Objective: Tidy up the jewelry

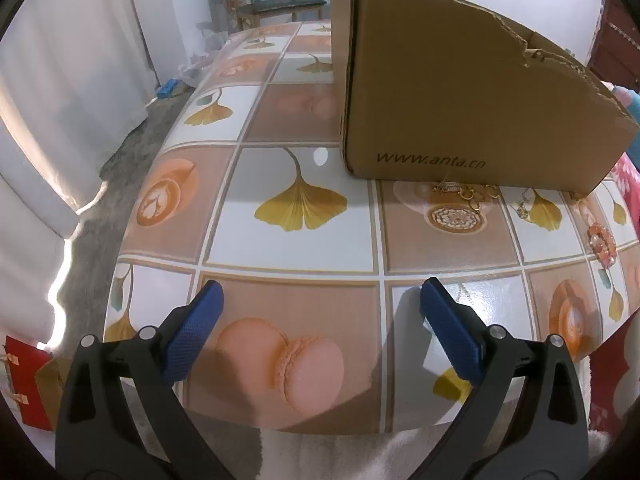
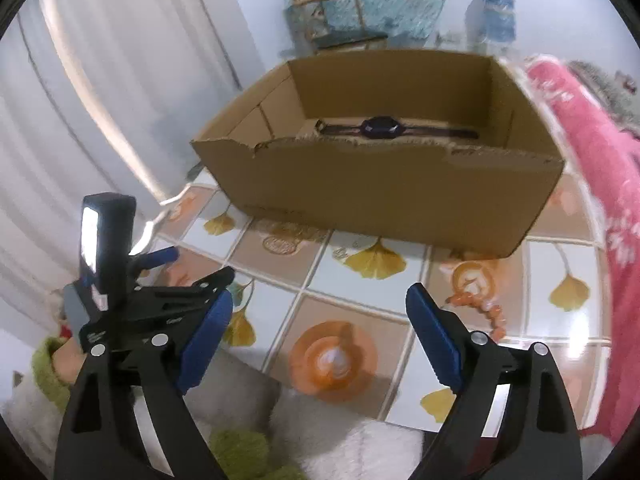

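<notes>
1. The left gripper hangs over the near edge of the table, jaws spread wide, nothing between the blue pads.
2. The right gripper also stands wide open and empty above the table; its own view is blurred.
3. The box, open-topped brown cardboard with a torn front rim, sits on the far part of the table.
4. A dark watch lies flat inside the box, near its back wall, strap stretched left to right.
5. In the left view, gold chains lie on the cloth just in front of the box's printed wall, touching or nearly touching its base; which cannot be told.
6. A further small gold piece lies to their right, on a ginkgo-leaf tile.
7. An orange beaded bracelet lies on the table at the right, apart from the chains.
8. In the right view the same bracelet shows just beyond the right pad, in front of the box and not touching it.
9. The left gripper appears in the right view at the lower left, with a hand in a green sleeve behind it.
10. A pink floral cloth lies along the right side of the table, next to the box.
</notes>
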